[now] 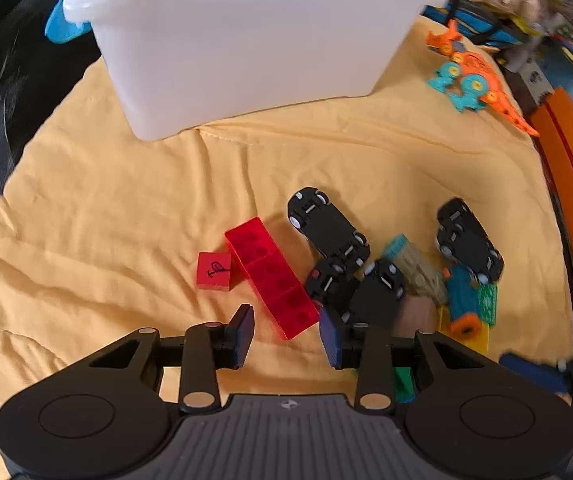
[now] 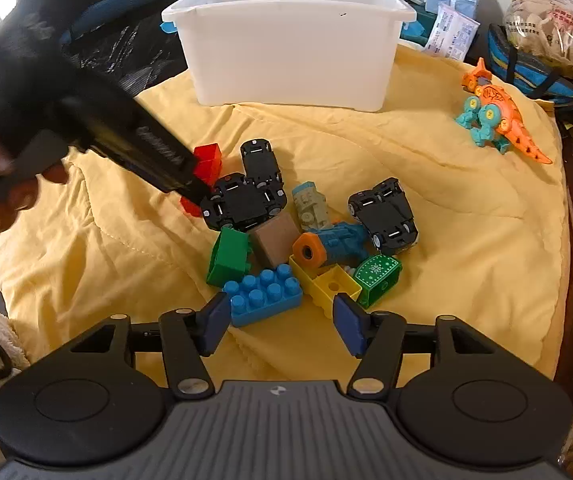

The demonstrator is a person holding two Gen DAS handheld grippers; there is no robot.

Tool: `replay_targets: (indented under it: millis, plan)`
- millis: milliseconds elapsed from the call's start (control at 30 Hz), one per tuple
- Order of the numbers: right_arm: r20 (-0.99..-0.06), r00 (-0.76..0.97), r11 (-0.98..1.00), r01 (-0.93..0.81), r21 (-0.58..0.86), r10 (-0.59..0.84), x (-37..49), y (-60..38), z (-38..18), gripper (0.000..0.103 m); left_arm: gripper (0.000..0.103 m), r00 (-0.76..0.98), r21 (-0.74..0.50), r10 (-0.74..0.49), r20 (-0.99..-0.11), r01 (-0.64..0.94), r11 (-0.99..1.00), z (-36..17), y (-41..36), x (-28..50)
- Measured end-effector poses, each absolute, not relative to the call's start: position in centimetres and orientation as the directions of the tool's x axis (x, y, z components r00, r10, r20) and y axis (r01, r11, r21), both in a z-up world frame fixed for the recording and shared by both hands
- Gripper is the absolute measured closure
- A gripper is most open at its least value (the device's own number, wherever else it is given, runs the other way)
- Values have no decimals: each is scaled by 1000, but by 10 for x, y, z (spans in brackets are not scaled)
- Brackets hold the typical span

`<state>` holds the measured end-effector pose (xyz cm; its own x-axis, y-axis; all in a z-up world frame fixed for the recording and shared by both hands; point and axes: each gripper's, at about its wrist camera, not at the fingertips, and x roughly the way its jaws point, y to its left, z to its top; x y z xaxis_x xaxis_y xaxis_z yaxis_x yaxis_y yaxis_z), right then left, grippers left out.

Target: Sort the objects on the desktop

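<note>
Four black toy cars lie belly-up on a yellow cloth (image 2: pixel 466 240): two stacked in the middle (image 2: pixel 242 204), one just behind them (image 2: pixel 261 162), one apart to the right (image 2: pixel 384 216). Around them sit one red block strip (image 1: pixel 272 280), one small red cube (image 1: pixel 214 270), one green block (image 2: pixel 230 258), one brown cube (image 2: pixel 274 240), one blue studded brick (image 2: pixel 264 292), one yellow brick (image 2: pixel 328 284), one green patterned box (image 2: pixel 378 274), one blue-and-orange toy drill (image 2: pixel 332 246) and one grey-green figure (image 2: pixel 309 204). An orange dinosaur (image 2: pixel 502 116) stands well apart at the right. One white bin (image 2: pixel 290 56) stands at the far edge of the cloth.

The left claw (image 1: pixel 286 330) is spread, tilted down over the near end of the red strip, pinching nothing; a car lies just beside its right pad. The right claw (image 2: pixel 280 320) is spread wider, empty, just before the blue brick. A hand (image 2: pixel 2 168) holds the left tool, which crosses in front of the red strip.

Bags and packets crowd the edges.
</note>
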<state>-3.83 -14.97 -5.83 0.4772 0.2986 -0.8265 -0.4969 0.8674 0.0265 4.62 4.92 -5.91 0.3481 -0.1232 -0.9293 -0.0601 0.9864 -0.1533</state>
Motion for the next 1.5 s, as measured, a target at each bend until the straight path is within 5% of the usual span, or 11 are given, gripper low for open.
replay_targets:
  millis: [233,333,500,600,667,767,933,1267,1300,1500]
  plan:
    - [-830,479,885,-464,36,285,-46,-151,-60,42,78,337,-117,-123,-933,38,992,-63,48,39]
    - [-829,470,888,-456,67,304,-46,-148,-63,42,97,314,-69,-99,-944,103,992,-65,54,35]
    - [-837,451,893,-441,94,311,-42,-135,-73,42,94,310,-109,-157,-938,166,980,-62,64,29]
    - [-842,453,907,-412,94,292,-37,-124,-79,42,85,325,-128,-191,-926,205,970,-57,60,31]
    - [-840,471,914,-400,71,271,-34,-118,-81,42,70,339,-123,-194,-921,220,968,-55,57,33]
    - [-843,498,931,-366,9,203,-30,-114,-85,53,64,362,-124,-193,-912,206,971,-53,57,42]
    - [-862,474,930,-368,-6,181,-39,-120,-85,66,63,344,-120,-184,-921,197,973,-57,52,54]
    - [-852,508,964,-265,-12,129,-37,-130,-87,62,75,303,-144,-204,-931,209,967,-68,62,50]
    - [-854,505,962,-273,-25,121,-35,-128,-88,77,75,306,-149,-212,-928,215,965,-66,62,49]
    - [-853,511,934,-346,-93,104,-45,-120,-66,76,75,344,-156,-256,-903,291,944,-29,67,36]
